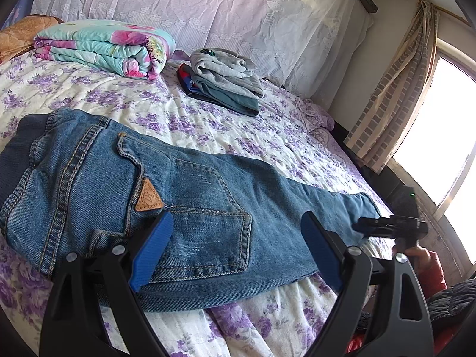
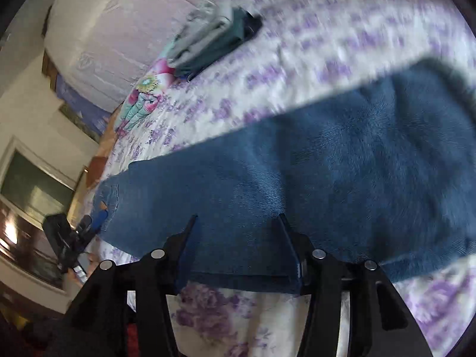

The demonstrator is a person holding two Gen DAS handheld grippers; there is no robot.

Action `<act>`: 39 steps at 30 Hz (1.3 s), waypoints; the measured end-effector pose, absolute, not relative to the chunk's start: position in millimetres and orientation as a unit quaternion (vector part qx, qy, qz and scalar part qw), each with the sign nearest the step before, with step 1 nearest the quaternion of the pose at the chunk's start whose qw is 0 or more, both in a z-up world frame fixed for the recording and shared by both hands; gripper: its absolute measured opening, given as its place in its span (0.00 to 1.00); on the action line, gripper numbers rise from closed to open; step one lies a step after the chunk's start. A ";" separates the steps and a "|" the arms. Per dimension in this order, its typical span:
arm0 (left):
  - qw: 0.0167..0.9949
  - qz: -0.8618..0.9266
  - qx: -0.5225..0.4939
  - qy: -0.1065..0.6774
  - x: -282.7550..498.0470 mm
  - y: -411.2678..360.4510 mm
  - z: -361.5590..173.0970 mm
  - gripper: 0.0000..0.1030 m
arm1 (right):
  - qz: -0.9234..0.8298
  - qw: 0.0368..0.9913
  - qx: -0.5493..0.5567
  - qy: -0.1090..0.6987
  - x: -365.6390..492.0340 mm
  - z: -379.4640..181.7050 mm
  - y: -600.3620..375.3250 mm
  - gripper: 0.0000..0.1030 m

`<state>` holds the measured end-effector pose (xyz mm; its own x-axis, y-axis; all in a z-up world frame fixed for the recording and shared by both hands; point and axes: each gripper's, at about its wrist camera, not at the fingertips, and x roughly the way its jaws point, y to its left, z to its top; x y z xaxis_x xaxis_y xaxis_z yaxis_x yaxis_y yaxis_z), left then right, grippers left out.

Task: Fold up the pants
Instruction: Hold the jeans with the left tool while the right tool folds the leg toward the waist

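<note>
Blue denim pants (image 1: 166, 208) lie flat on the bed's white quilt with purple flowers (image 1: 208, 125), along the near edge. They appear already folded lengthwise, one leg over the other: a single leg width runs from the waistband out to the cuff end, back pocket and tan triangular leather patch facing up. Judgement: the first fold is done; the crosswise folds, cuff toward waistband, are left.

Left tool (image 1: 235, 250), black frame with blue ribbed pads, hovers over the pocket area of the pants. Jaws wide apart; pads press on nothing. No grip.

Right tool (image 2: 238, 250) sits at the near edge of the leg portion of the pants. The right wrist view is motion-blurred. Jaws stand partly apart with the denim edge lying between them; pads do not appear to clamp the cloth, so it is read as released, though blur limits certainty.

Beyond the pants, toward the headboard: a small stack of folded grey and teal garments (image 1: 226, 83), well apart from the pants. Beside that stack, a rolled floral blanket in turquoise and pink (image 1: 104, 47). A striped curtain (image 1: 395, 89) hangs past the cuff end of the pants.
</note>
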<state>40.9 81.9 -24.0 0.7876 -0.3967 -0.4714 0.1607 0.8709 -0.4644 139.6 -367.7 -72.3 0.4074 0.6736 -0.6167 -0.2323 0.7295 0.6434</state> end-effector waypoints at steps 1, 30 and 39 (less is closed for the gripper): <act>0.923 -0.152 -0.203 0.289 40.9 81.3 -23.8 0.83 | 0.282 0.803 0.240 0.466 141.5 -65.9 -368.1 0.46; 0.920 -0.183 -0.199 0.284 39.6 81.7 -25.3 0.93 | 0.575 0.610 0.090 0.538 212.4 -28.7 -112.4 0.83; 0.915 -0.198 -0.219 0.274 39.4 86.8 -25.5 0.95 | 0.587 0.628 0.031 0.509 164.8 -28.8 -102.5 0.96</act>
<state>39.4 86.8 -25.5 0.7720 -0.4817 -0.4147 0.2421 0.8261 -0.5089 164.8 -102.5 -28.8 -0.2086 0.7692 -0.6040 -0.7067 0.3084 0.6368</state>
